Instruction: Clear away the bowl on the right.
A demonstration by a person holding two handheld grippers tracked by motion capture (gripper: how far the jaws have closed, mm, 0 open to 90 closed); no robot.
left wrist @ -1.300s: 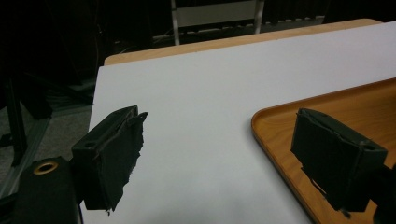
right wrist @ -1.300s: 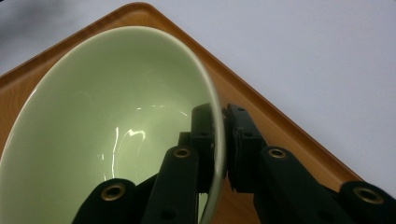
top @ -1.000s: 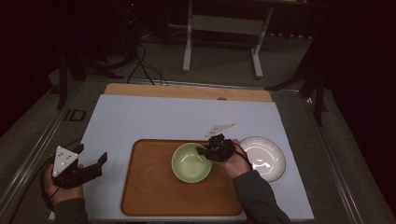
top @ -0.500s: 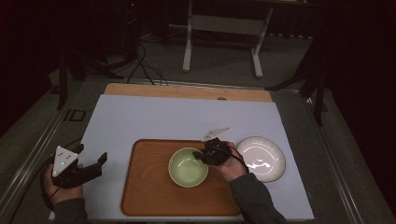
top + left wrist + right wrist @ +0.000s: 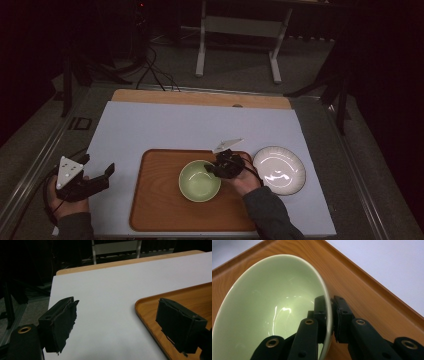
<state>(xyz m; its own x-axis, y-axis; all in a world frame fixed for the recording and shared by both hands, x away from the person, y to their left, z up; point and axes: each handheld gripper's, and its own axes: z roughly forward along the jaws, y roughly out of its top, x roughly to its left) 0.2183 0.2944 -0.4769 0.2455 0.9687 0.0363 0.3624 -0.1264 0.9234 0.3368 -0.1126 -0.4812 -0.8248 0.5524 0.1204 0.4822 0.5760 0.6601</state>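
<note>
A pale green bowl (image 5: pixel 199 180) sits over the wooden tray (image 5: pixel 155 200) near its middle. My right gripper (image 5: pixel 218 169) is shut on the bowl's right rim; in the right gripper view one jaw is inside the bowl (image 5: pixel 269 312) and the other outside, with the rim pinched between them at the gripper (image 5: pixel 331 315). My left gripper (image 5: pixel 100 175) rests at the table's front left corner, open and holding nothing. In the left gripper view the gripper (image 5: pixel 125 325) has its wide-apart jaws framing bare white tabletop and the tray's left edge (image 5: pixel 147 315).
A white plate (image 5: pixel 279 170) lies on the white table cover (image 5: pixel 190 125) just right of the tray. A wooden strip (image 5: pixel 200 98) runs along the table's far edge. Cables and a metal stand are on the floor beyond.
The right gripper and the green bowl have shifted a little to the left and toward me on the tray. The left gripper has stayed put.
</note>
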